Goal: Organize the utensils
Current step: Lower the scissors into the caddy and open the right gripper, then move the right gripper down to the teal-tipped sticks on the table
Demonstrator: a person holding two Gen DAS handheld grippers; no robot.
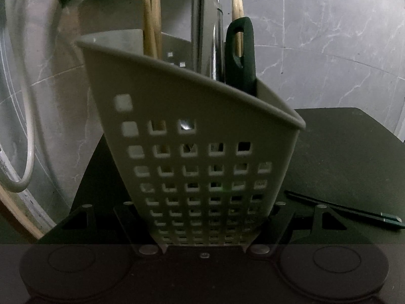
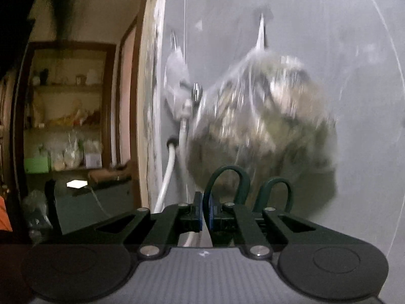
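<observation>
- Gripping the caddy (image 1: 202, 157), the left gripper (image 1: 205, 228) clamps its perforated wall on the dark table (image 1: 349, 152).
- Chopsticks (image 1: 150, 22) and a green handle (image 1: 240, 50) stand inside.
- Right gripper (image 2: 205, 215) pinches looped scissors (image 2: 227, 182), raised before the wall.

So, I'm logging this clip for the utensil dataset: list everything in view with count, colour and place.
utensil caddy: one, pale grey, perforated, on the dark table, between the left fingers.
wooden chopsticks: about four, tan, upright in caddy.
dark-handled utensil: one, dark green, upright in caddy.
chopstick pair: dark green, lying on table, right of caddy.
hose: one, white, at the left wall.
scissors: one pair, green loop handles.
hanging bag: one, clear, blurred, on wall.
shelves: wooden, left background.
left gripper: shut on caddy.
right gripper: shut on scissors.
</observation>
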